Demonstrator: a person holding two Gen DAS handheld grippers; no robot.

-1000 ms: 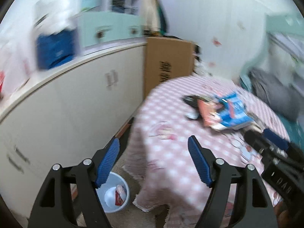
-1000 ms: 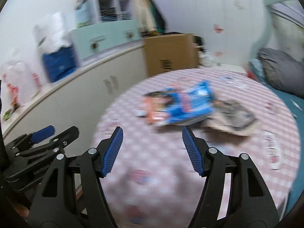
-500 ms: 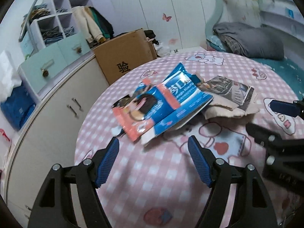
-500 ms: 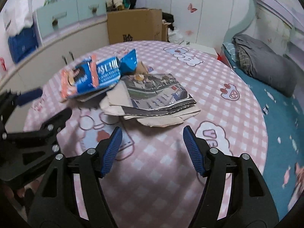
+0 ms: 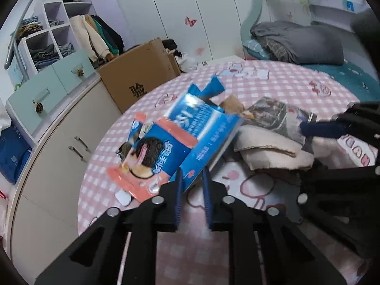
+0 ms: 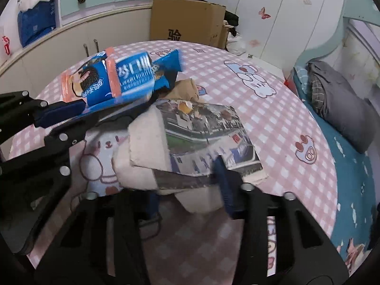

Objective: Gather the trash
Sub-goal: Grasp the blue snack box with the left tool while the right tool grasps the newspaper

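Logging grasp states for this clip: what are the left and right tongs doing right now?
Left tongs: closed on the blue snack wrapper.
Right tongs: closed on the torn printed cardboard.

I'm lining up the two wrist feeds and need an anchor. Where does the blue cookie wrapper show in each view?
Left wrist view: the blue cookie wrapper sits centre-left, just ahead of the left gripper, which is closed on the blue packets.
Right wrist view: the same wrapper lies upper left, beyond the folded newspaper.
Shared landmark: the cardboard box behind the table.
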